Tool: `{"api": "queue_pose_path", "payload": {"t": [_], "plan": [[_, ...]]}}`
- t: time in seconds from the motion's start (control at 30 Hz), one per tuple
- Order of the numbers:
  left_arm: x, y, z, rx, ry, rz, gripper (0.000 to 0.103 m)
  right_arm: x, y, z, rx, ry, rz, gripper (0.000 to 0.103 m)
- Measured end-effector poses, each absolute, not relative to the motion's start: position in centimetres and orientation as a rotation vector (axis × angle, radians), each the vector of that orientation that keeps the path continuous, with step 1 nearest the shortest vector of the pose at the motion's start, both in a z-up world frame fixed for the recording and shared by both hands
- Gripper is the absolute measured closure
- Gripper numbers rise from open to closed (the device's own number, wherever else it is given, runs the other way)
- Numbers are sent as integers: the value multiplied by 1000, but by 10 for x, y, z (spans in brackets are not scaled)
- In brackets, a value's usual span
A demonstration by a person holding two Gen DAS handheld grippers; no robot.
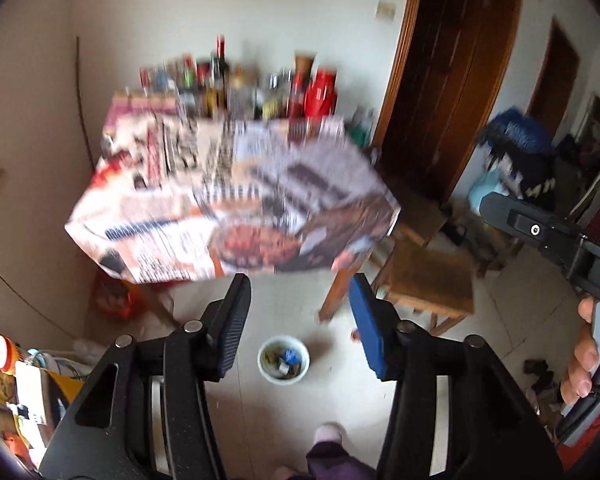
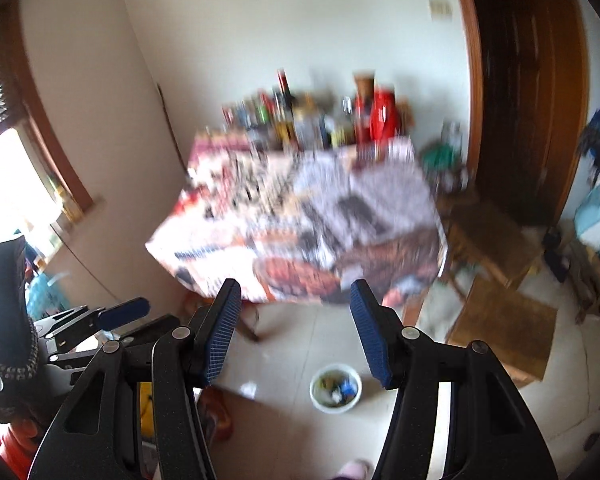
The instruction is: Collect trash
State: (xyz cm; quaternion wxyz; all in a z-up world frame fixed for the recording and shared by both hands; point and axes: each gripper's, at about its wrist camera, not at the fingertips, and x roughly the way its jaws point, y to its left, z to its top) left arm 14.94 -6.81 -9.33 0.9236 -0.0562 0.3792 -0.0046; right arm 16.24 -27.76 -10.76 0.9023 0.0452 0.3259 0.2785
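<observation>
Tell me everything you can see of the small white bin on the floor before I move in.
The small round white bin stands upright on the pale tiled floor, out from the newspaper-covered table. It looks like plastic, with an open top and no lid. Inside lies mixed litter: yellowish and green scraps and a blue piece. Nothing but the floor touches it; both grippers are held well above it, open and empty.
</observation>
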Motion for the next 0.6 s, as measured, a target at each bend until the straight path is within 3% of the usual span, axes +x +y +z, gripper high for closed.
{"api": "queue_pose_path", "payload": {"t": [0.13,0.23,0.3,0.33,0.47,0.53,0.6], "plan": [[103,-68,-46,-101,670,-20,47,118,-278,-74,70,571,580,50],[68,-66,-19,-87,590,-18,32,90,-275,-61,57,516,571,46],[50,-66,-9,-72,549,-3,9,75,-275,-56,62,486,568,36],[40,-66,-5,-66,522,7,6,69,-275,-54,63,474,564,32],[14,-65,5,-71,474,-8,4,52,-276,-47,55,434,531,21],[8,-65,7,-77,467,-13,4,45,-278,-44,45,416,507,8],[4,-65,8,-76,462,-17,4,38,-279,-41,39,401,491,7]]}}
